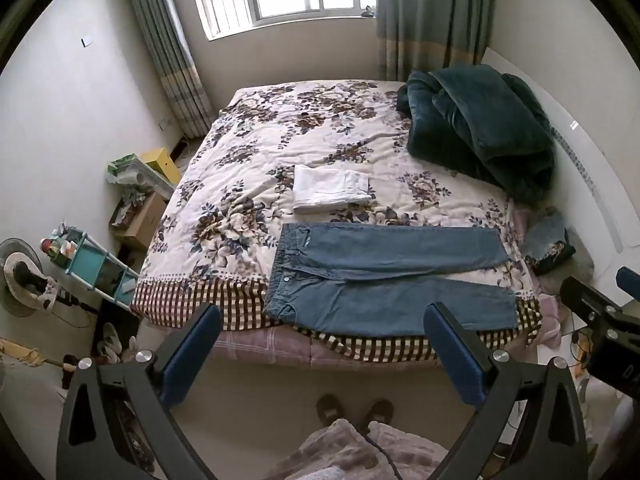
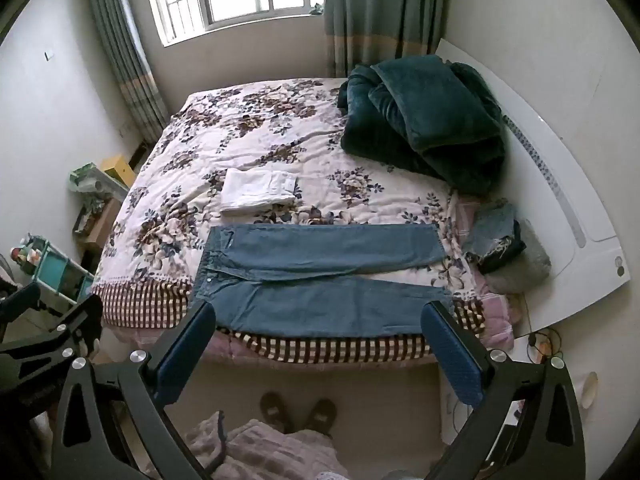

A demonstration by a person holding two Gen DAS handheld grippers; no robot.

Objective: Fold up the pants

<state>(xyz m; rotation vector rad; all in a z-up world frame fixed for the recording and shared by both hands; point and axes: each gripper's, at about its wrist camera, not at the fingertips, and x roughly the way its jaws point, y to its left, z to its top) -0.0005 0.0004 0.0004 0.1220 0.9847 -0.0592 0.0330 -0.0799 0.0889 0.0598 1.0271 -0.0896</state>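
The left hand-held gripper [image 1: 320, 344], black-framed with blue pads, is held above the floor just before the near edge of the bed, its fingers spread wide apart with nothing between them. The right hand-held gripper [image 2: 318, 344] is held the same way beside it, fingers likewise wide apart and empty. Both are tilted down toward the bed.

Below them, a person's two dark slippers [image 1: 354, 410] and a pinkish fleece garment [image 1: 340, 452] are seen on the pale floor.

The faded blue denim pants [image 1: 380, 276] are laid flat across the near part of the floral bedspread [image 1: 280, 140], waistband to the left, both legs stretched out to the right. The legs are spread slightly apart toward the hems. The near leg lies along the brown-checked border of the bedspread at the bed's near edge. The fabric is seen unfolded and mostly smooth.

Just beyond the waistband, a folded white cloth [image 1: 330, 190] lies on the bedspread. A bundled dark green plush blanket [image 1: 480, 128] is heaped at the far right corner. At the right edge of the bed, a small pile of folded clothes [image 2: 496, 240] is stacked, denim on top.

On the floor to the left, a teal-and-white open shelf cart [image 1: 96, 268] is seen filled with small items too indistinct to name. Farther back, an open brown cardboard box [image 1: 140, 216] holds unclear contents, and a yellow box [image 1: 162, 164] stands beyond it.
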